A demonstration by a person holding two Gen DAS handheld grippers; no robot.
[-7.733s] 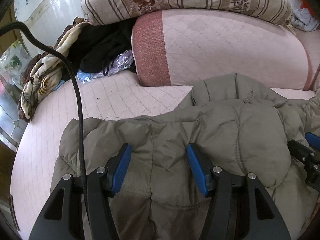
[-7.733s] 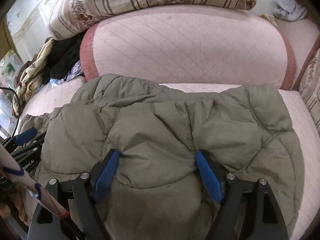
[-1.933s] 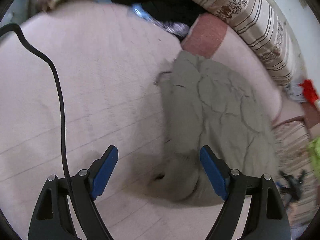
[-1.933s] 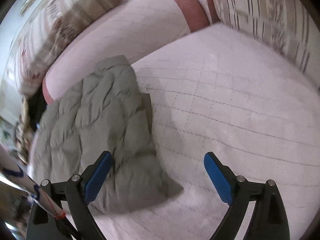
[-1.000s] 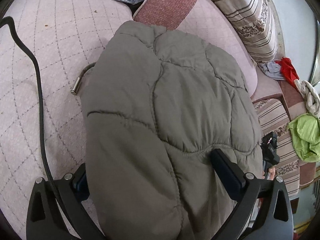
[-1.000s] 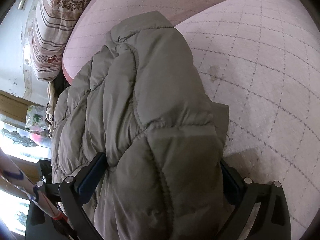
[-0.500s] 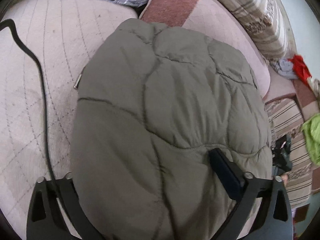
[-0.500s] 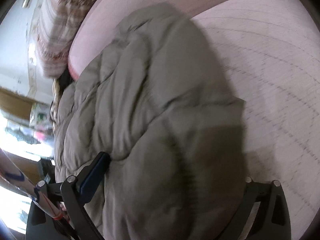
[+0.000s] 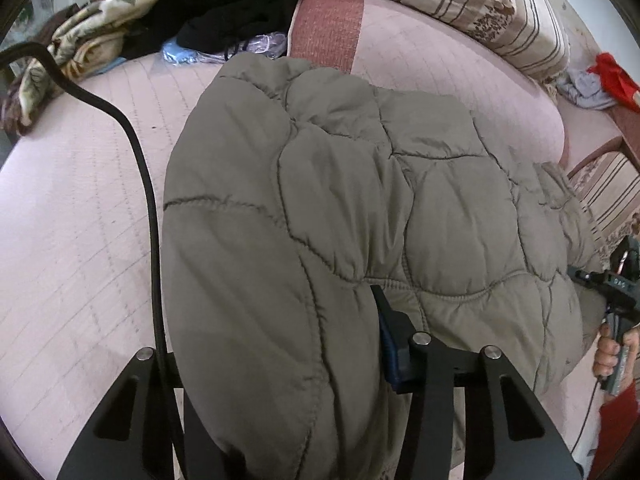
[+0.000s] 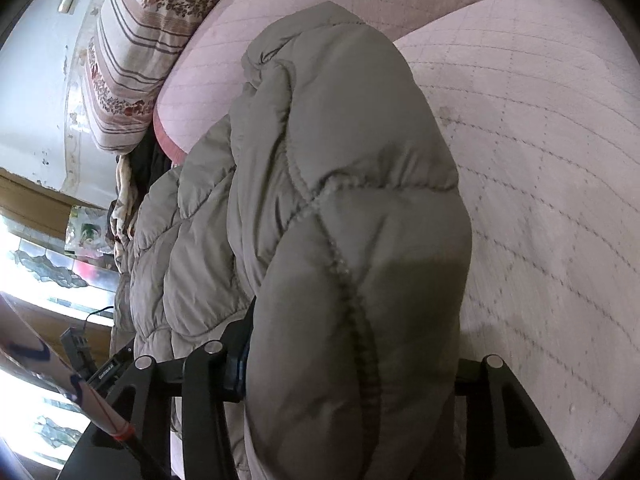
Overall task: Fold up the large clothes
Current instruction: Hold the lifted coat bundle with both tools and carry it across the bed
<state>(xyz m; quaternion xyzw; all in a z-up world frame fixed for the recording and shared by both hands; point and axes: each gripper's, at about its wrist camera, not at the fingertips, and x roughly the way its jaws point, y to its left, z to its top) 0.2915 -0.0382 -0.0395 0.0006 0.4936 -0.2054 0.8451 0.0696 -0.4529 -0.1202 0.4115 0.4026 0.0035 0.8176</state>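
Bulging between both closed tongs, left tongs (image 9: 276,360) and right tongs (image 10: 352,356), the puffy olive-grey quilted jacket (image 9: 360,208) shows no readable label.

Soft daylight, blown out at the window (image 10: 48,264); fisheye bends the edges, right-wrist bedding slightly blurred.

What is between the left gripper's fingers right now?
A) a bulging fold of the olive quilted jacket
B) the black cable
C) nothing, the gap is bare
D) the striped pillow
A: in the left wrist view the olive quilted jacket bulges between the fingers of the left gripper; the black cable runs outside them.
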